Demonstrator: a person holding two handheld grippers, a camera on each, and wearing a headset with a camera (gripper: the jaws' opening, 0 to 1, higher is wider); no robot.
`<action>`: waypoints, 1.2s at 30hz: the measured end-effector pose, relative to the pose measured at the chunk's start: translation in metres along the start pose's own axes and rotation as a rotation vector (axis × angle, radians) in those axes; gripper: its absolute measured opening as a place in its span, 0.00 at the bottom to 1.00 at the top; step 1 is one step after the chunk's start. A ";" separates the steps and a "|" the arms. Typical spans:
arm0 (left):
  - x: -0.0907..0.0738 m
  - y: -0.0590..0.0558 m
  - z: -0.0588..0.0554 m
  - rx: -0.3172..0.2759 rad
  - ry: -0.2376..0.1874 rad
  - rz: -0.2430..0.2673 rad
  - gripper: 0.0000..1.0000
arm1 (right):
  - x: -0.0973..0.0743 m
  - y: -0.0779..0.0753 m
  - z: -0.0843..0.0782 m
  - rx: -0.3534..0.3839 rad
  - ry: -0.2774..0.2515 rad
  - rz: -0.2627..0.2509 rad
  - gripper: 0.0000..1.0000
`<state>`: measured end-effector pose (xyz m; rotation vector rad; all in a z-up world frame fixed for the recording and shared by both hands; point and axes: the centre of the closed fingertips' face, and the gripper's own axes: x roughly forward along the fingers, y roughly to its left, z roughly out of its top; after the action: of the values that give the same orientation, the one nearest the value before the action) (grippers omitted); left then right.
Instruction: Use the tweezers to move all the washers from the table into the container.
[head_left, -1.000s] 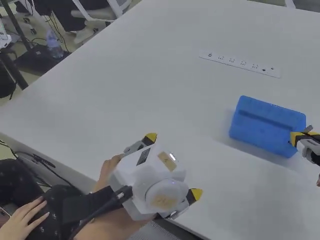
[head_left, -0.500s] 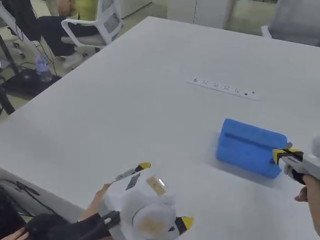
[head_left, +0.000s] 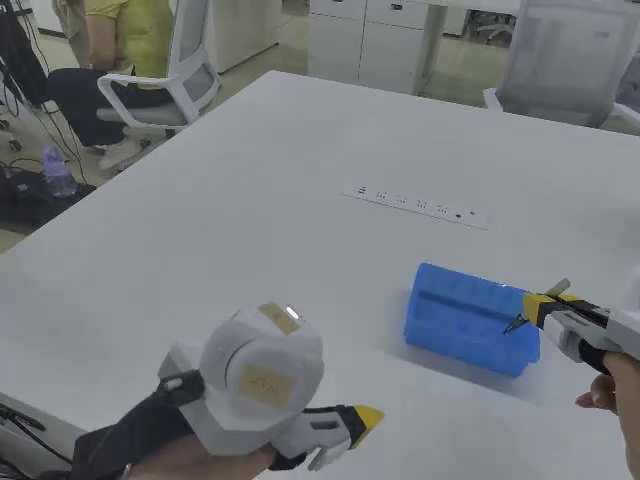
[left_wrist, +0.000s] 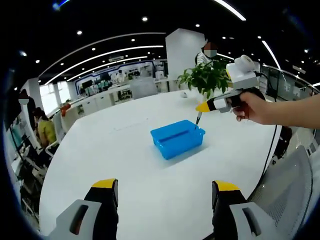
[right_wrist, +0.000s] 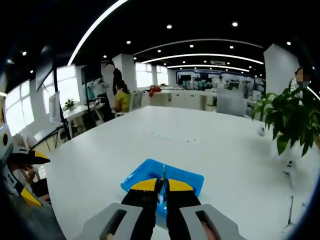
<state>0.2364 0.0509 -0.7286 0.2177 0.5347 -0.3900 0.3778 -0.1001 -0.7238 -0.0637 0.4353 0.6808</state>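
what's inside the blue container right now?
The tweezers tip, held by the right gripper, sits at the rim of the blue container. The floor that shows looks bare blue; washers are too small to tell. The near wall hides the rest.

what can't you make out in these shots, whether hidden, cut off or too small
- Blue plastic container's floor: in the right gripper view the right gripper covers most of it.
- Thin metal tweezers' tip: too small in the head and left gripper views to show whether it holds a washer.
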 end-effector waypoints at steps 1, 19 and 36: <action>0.000 -0.002 0.007 0.014 -0.013 -0.011 0.74 | -0.003 0.003 0.001 -0.005 -0.001 0.009 0.02; 0.004 -0.068 0.077 0.073 -0.097 -0.468 0.16 | -0.041 0.109 -0.036 -0.312 0.133 0.434 0.02; 0.013 -0.112 0.049 0.335 -0.030 -0.682 0.03 | -0.057 0.137 -0.084 -0.522 0.282 0.573 0.02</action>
<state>0.2227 -0.0693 -0.7058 0.3496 0.5027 -1.1487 0.2226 -0.0434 -0.7652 -0.5493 0.5425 1.3497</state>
